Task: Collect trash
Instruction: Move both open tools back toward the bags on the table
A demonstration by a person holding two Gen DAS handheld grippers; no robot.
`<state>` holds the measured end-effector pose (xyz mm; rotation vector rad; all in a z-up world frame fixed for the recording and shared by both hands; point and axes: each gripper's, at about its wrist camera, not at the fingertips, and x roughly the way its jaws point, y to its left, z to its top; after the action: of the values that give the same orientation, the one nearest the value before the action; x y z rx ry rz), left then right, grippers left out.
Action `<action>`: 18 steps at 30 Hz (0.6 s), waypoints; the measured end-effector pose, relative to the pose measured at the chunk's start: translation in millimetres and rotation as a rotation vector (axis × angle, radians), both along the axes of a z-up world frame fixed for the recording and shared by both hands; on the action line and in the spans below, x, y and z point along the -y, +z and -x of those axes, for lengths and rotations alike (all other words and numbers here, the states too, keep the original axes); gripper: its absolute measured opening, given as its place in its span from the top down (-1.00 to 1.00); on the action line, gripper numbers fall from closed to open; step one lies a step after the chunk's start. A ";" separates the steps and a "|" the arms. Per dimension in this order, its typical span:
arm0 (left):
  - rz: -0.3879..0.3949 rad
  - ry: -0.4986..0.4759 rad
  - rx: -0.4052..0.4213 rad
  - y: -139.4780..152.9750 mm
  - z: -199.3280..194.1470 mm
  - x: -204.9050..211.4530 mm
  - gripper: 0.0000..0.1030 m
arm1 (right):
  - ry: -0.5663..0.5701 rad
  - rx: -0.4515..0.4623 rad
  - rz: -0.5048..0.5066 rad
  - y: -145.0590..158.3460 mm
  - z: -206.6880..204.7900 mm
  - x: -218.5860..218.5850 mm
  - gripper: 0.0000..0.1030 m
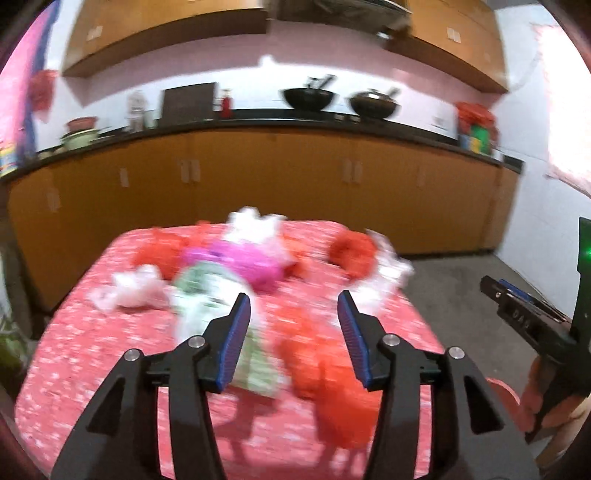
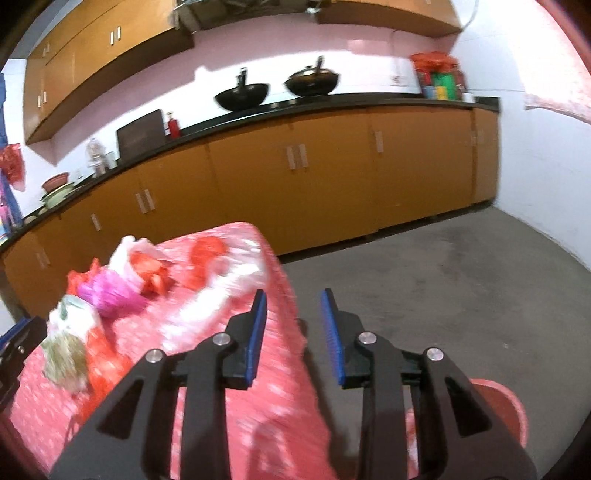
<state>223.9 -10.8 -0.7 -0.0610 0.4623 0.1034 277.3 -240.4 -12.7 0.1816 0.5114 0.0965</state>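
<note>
We see a kitchen with a long run of orange-brown base cabinets point(image 2: 332, 173) under a dark countertop point(image 1: 295, 123). Matching wall cabinets point(image 1: 166, 33) hang above, against a pale pink wall point(image 2: 229, 55). Two black woks point(image 1: 309, 98) sit on the counter, with a red bottle point(image 1: 226, 102) further left. The floor point(image 2: 443, 266) is grey concrete, and the side wall point(image 2: 546, 184) is white.

Both wrist cameras look forward over the red-clothed table point(image 1: 92, 332) point(image 2: 229, 424) toward the kitchen counter point(image 1: 295, 123) point(image 2: 332, 103) (right view sits nearer the table's right edge), sharing both.
</note>
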 end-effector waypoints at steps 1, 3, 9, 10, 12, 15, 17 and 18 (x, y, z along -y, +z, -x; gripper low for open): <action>0.003 0.018 0.003 0.3 -1.0 -8.6 0.00 | 0.013 -0.009 0.000 1.2 -8.9 -11.5 0.35; 0.001 0.054 0.010 0.6 -5.3 -25.8 -0.04 | 0.024 -0.023 0.010 0.2 -27.6 -27.8 0.30; 0.027 0.080 0.005 -7.3 -17.8 -57.4 -0.14 | 0.036 -0.108 -0.002 -12.5 -74.1 -56.2 0.07; 0.032 0.079 0.004 -8.7 -17.2 -60.4 -0.14 | 0.036 -0.130 -0.005 -16.0 -82.1 -59.2 0.07; 0.045 0.079 -0.003 -12.9 -19.0 -64.5 -0.15 | 0.035 -0.151 -0.006 -22.1 -91.6 -65.0 0.07; 0.058 0.077 -0.012 -17.4 -22.8 -69.8 -0.15 | 0.043 -0.171 0.010 -26.9 -101.8 -73.7 0.07; 0.068 0.072 -0.017 -19.4 -25.4 -72.6 -0.15 | 0.052 -0.185 0.029 -29.9 -107.1 -80.1 0.07; 0.072 0.071 -0.018 -20.4 -26.4 -73.8 -0.15 | 0.057 -0.196 0.040 -31.8 -110.1 -83.1 0.07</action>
<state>250.4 63.0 -21.1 -0.1474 0.4822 0.1568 387.4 -157.3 -44.5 0.1381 0.7134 0.1245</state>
